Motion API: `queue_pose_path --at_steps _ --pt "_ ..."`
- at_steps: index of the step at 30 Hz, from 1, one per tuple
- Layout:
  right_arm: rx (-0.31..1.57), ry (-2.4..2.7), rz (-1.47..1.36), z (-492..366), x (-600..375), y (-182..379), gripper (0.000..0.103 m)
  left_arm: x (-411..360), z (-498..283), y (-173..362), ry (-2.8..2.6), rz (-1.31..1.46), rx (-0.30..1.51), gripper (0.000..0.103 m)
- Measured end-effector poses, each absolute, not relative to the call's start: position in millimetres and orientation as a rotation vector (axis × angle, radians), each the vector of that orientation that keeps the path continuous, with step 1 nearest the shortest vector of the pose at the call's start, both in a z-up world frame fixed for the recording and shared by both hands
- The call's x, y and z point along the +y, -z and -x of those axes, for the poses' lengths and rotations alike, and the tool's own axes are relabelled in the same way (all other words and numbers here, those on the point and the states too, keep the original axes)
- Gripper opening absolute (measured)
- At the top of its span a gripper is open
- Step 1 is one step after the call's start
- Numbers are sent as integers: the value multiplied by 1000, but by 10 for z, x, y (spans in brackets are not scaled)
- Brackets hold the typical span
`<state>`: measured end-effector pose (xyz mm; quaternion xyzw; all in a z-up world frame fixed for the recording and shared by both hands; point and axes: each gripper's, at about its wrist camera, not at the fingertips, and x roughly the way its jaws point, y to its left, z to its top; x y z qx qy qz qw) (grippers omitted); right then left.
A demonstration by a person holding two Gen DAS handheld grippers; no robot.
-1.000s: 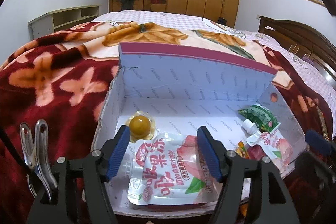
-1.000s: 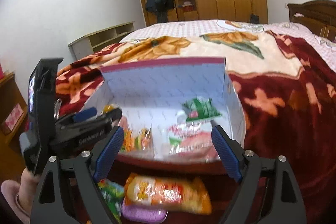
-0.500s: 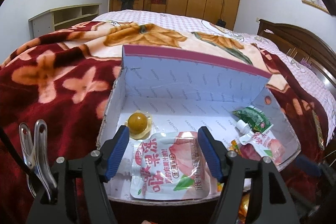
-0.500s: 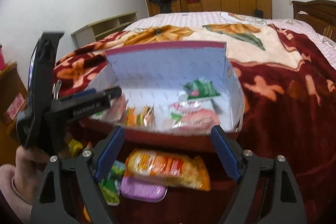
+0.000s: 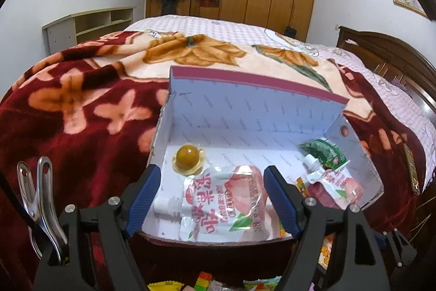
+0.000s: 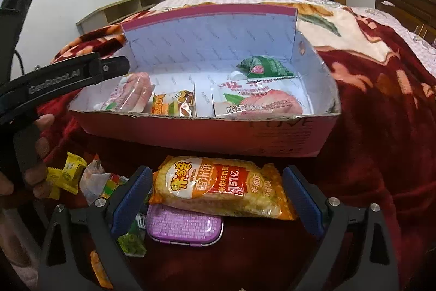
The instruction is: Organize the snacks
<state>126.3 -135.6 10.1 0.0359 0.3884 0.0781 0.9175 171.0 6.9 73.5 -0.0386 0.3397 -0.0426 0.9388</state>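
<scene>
Behind the orange rice-cracker pack [image 6: 220, 186], a purple tin [image 6: 184, 229] lies half covered.

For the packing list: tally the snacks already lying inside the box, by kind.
Peach spout pouches: 2
Green packet: 1
Amber jelly cup: 1
Cartoon snack packet: 1
Total: 5
</scene>
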Motion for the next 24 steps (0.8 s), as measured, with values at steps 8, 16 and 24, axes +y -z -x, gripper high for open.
queue_pose_path --at_steps 8,16,24 --pt "855 -179 -104 -1362 -1319 3 95 100 -1663 -716 76 85 712 81" --pt "833 -191 -154 -1254 -1389 -54 86 107 -1578 -771 85 71 707 81" --pt "714 -201 -147 -935 -1431 -453 86 145 -1561 -764 69 72 713 81"
